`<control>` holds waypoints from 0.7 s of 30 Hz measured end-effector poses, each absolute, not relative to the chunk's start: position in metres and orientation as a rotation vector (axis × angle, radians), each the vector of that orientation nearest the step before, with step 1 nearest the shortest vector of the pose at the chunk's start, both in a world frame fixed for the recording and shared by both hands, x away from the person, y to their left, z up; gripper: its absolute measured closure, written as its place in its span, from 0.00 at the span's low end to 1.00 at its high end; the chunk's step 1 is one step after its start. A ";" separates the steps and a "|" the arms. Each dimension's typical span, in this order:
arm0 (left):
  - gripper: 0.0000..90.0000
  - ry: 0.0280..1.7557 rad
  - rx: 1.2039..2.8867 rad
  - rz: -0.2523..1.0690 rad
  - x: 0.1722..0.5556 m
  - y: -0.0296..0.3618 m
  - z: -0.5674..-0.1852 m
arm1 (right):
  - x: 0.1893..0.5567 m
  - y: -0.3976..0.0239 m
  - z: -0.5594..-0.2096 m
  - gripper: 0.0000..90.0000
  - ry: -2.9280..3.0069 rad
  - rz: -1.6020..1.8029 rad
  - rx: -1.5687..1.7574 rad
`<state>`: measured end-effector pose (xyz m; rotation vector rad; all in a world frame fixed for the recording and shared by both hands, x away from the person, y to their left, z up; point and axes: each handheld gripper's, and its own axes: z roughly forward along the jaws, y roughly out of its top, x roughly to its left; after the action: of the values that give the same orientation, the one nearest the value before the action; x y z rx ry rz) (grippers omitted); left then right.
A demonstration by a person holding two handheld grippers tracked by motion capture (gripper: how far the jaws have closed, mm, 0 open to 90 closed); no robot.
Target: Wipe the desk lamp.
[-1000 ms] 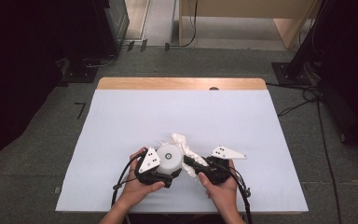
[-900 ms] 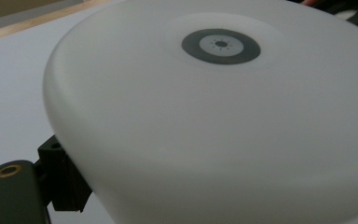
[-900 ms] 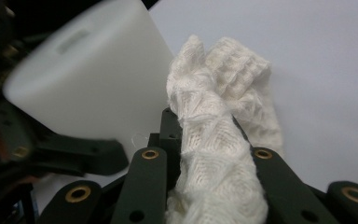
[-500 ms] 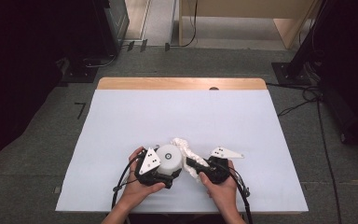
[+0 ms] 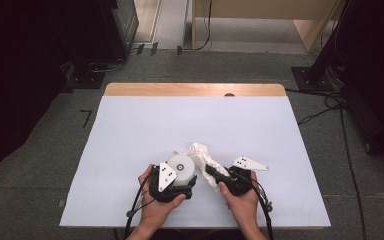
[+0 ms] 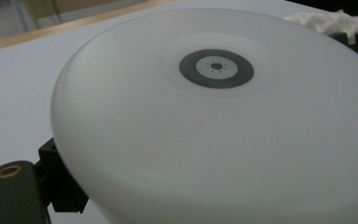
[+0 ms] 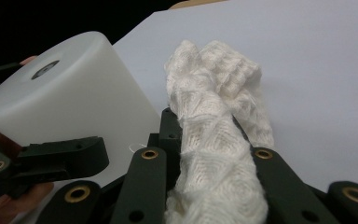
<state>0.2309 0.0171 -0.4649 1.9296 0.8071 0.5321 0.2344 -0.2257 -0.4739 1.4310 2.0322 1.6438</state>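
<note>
White knitted cloth (image 7: 216, 154) is clamped in the right hand-held gripper (image 5: 215, 175), whose 2 black jaws stand nearly closed on the bunched fabric, as the right gripper view shows. The free end of the cloth rises ahead of the jaws and rests beside a white cylinder (image 5: 182, 167), a matt plastic body with a small dark ring on its top face.

The left hand-held gripper (image 5: 185, 182) has the cylinder between its jaws; in the left gripper view 1 jaw lies against the cylinder's lower side, and from the right gripper view a second jaw sits on the near side of it. Judged from this, the left hand-held gripper is gripping the cylinder and steadying it.

Location: both items sit near the front edge of the surface (image 5: 130, 130), roughly at its middle, with the cloth just right of the cylinder and touching or nearly touching its wall. Contact cannot be confirmed.

Progress, as a judgement: the work appears to be wiping the cylinder with the cloth. Both grasps are made and the cloth has been brought alongside. No part of the cloth lies over the top face, so the top face at least appears unwiped.
</note>
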 end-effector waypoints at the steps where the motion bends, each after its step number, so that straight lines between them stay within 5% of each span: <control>1: 0.09 0.725 1.961 0.510 0.236 0.021 -0.463 | 0.234 -0.226 -0.473 0.85 2.029 1.649 1.430; 5: 0.09 0.588 1.953 0.316 0.253 0.042 -0.463 | 0.233 -0.226 -0.466 0.85 2.017 1.678 1.414; 14: 0.09 0.566 1.986 0.340 0.250 0.038 -0.467 | 0.217 -0.215 -0.432 0.85 1.978 1.806 1.271; 21: 0.09 0.568 1.985 0.337 0.250 0.037 -0.467 | 0.224 -0.207 -0.453 0.86 2.106 1.745 1.303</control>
<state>0.2503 0.0375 -0.4673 1.9853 0.5682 0.3371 0.2241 -0.2072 -0.4532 1.3032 2.1064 1.7448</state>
